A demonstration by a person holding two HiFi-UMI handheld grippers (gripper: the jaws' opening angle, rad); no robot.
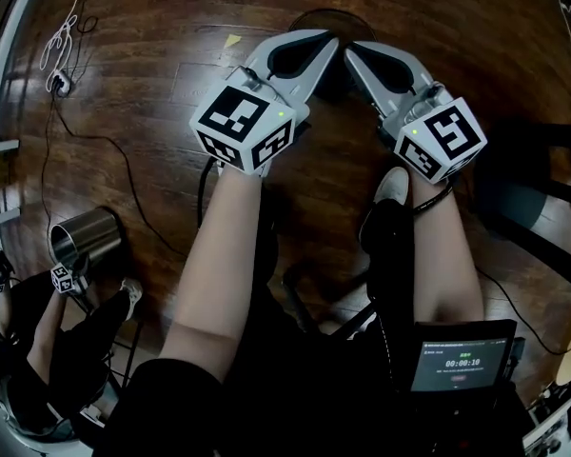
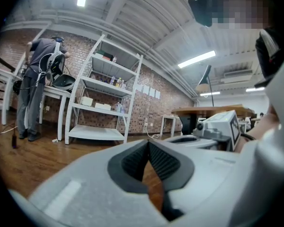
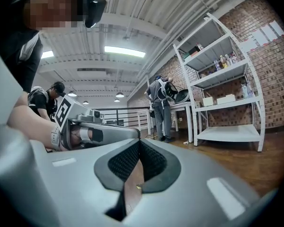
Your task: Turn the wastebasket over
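Observation:
In the head view my left gripper (image 1: 325,44) and right gripper (image 1: 355,53) are held side by side over the dark wooden floor, tips nearly touching. Both are shut with nothing between the pads, as the left gripper view (image 2: 148,144) and the right gripper view (image 3: 139,143) show. A dark round shape (image 1: 316,17) lies on the floor just beyond the tips, mostly hidden; I cannot tell whether it is the wastebasket. A shiny metal cylindrical can (image 1: 84,238) stands far to the left. Neither gripper view shows a wastebasket.
Another person (image 1: 67,350) with a marker cube crouches by the metal can. Cables (image 1: 67,36) run over the floor at the upper left. A white shelf rack (image 2: 102,103) and a person at a table (image 2: 38,79) stand by the brick wall. A timer screen (image 1: 462,355) hangs below.

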